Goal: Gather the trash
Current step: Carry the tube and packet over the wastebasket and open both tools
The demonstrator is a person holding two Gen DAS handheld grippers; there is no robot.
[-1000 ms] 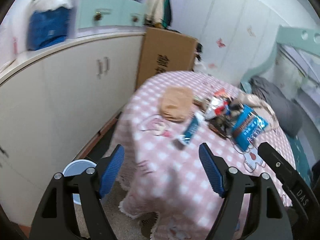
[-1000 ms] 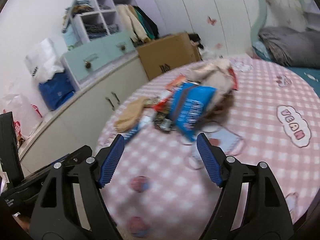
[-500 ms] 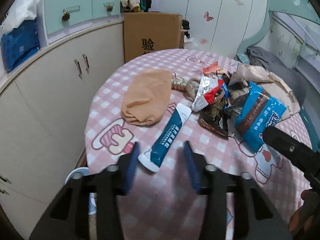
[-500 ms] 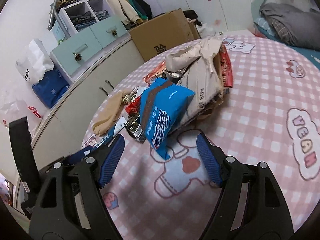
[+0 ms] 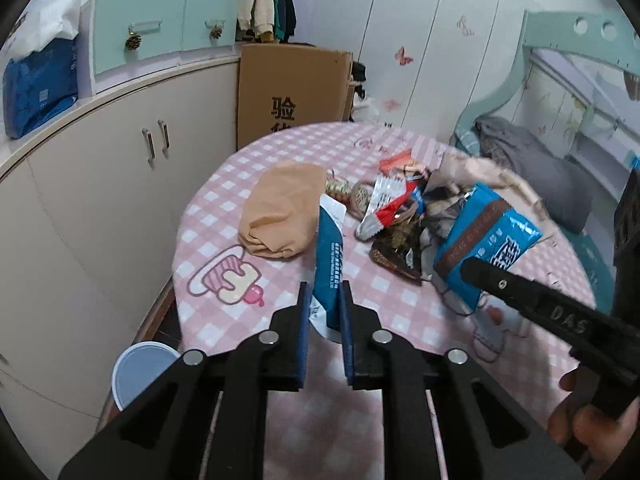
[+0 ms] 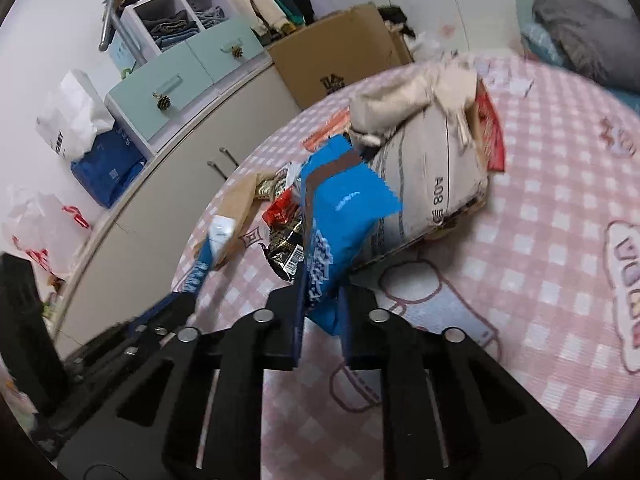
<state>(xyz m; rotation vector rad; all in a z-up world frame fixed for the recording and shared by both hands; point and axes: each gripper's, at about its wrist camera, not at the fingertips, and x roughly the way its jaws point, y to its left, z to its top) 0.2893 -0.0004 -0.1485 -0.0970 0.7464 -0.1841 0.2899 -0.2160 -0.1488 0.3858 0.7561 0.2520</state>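
1. Left wrist view: pinching the near end of the blue tube (image 5: 329, 264) in the left claw (image 5: 324, 312), jaws having just been closing onto it, the tube angling up off the tabletop (image 5: 208, 240). Next, probably lifting clear and carrying toward the white bin (image 5: 140, 372) below the near-left edge.

2. Right wrist view: gripping the blue snack bag (image 6: 340, 232) in the right claw (image 6: 320, 312), jaws just having narrowed on its lower end, beside the paper sack (image 6: 432, 168). Leaving open room on the right; keeping clear of the left claw close by.
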